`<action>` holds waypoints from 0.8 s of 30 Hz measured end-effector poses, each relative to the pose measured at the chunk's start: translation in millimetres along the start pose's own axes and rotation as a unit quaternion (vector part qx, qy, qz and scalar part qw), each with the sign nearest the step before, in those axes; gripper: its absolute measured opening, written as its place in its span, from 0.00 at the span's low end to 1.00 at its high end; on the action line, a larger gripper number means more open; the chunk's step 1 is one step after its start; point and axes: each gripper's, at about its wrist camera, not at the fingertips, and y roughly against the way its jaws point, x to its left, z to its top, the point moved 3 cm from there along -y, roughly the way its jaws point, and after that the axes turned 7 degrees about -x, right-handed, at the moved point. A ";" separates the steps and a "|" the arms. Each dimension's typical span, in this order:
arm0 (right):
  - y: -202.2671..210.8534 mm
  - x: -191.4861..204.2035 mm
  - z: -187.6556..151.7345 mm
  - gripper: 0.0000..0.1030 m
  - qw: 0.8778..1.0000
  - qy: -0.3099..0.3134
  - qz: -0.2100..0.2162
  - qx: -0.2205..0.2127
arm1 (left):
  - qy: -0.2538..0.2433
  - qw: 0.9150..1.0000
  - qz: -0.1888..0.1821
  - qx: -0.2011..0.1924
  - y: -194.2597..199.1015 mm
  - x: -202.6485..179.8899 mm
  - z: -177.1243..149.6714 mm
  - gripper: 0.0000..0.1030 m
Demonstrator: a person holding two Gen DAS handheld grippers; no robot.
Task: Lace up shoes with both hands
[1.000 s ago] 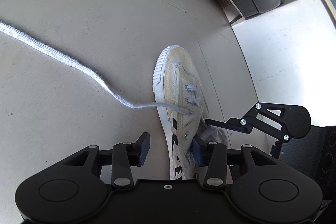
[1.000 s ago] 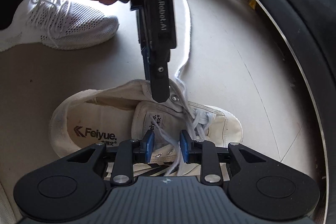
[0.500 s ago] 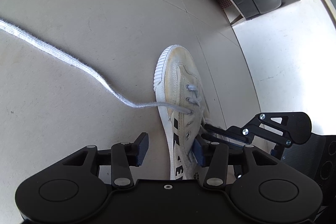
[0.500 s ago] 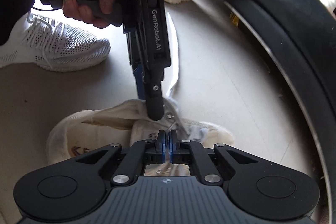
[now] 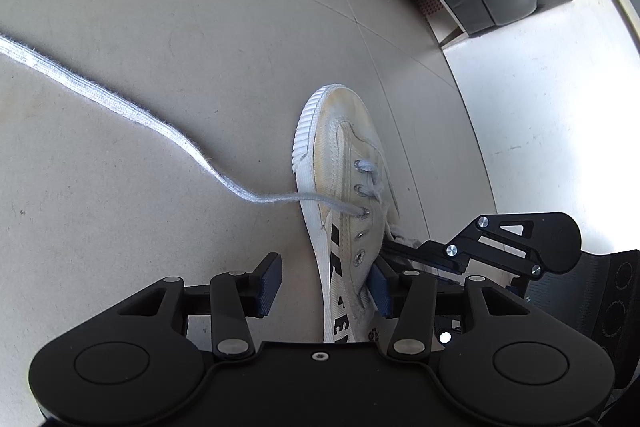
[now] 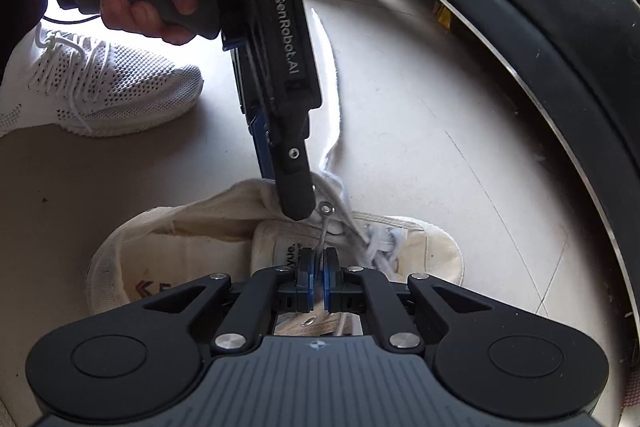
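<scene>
- Your right gripper [image 6: 318, 277] has its blue pads pressed together on a thin strand of lace [image 6: 322, 241] just above the shoe's tongue.
- The shoe [image 5: 344, 195] lies on the floor [image 5: 160, 27], toe pointing away from you.
- Your left gripper [image 5: 325, 281] stands spread; its right pad looks to touch the shoe's eyelet side, though that contact is hard to judge.
- The other end of the lace [image 5: 120, 107] leaves an eyelet and trails across the floor towards its left edge.
</scene>
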 end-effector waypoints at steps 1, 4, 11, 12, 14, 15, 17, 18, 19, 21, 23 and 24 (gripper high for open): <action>-0.1 1.4 1.3 0.05 1.000 -0.003 0.001 -0.002 | 0.000 1.000 0.000 0.000 -0.2 0.8 0.4 0.45; -0.5 5.6 5.8 0.05 1.000 -0.007 0.005 -0.004 | 0.000 1.000 0.000 0.001 0.9 2.8 0.0 0.45; 1.1 11.3 15.4 0.05 1.000 -0.020 0.008 -0.012 | 0.002 1.000 -0.001 0.001 4.8 3.1 -0.6 0.45; 1.3 11.3 17.6 0.05 1.000 -0.024 0.007 -0.017 | 0.002 1.000 -0.001 0.002 4.6 2.9 -0.6 0.46; -1.7 11.9 20.2 0.05 1.000 -0.025 0.008 -0.012 | 0.003 1.000 -0.002 0.002 4.3 2.1 -0.8 0.46; -2.5 14.0 21.4 0.05 1.000 -0.018 0.007 -0.014 | 0.003 1.000 -0.002 0.002 5.0 2.2 -1.4 0.46; -6.4 18.2 25.7 0.05 1.000 -0.017 0.010 -0.010 | 0.003 1.000 -0.002 0.002 6.2 3.1 -2.6 0.46; -5.7 20.5 27.1 0.05 1.000 -0.014 0.012 -0.012 | 0.003 1.000 -0.002 0.002 7.0 3.7 -3.1 0.46; -5.0 22.7 28.4 0.05 1.000 -0.011 0.014 -0.015 | 0.004 1.000 -0.002 0.002 7.7 4.3 -3.7 0.46; -10.1 1.8 16.2 0.05 1.000 -0.012 0.014 -0.014 | 0.004 1.000 -0.002 0.003 6.0 3.8 -4.8 0.46; -13.7 -1.3 15.9 0.05 1.000 -0.015 0.010 -0.012 | 0.005 1.000 -0.003 0.003 4.4 3.3 -5.7 0.46; -15.9 -1.7 16.7 0.05 1.000 -0.017 0.008 -0.010 | 0.005 1.000 -0.003 0.003 4.4 3.4 -6.1 0.46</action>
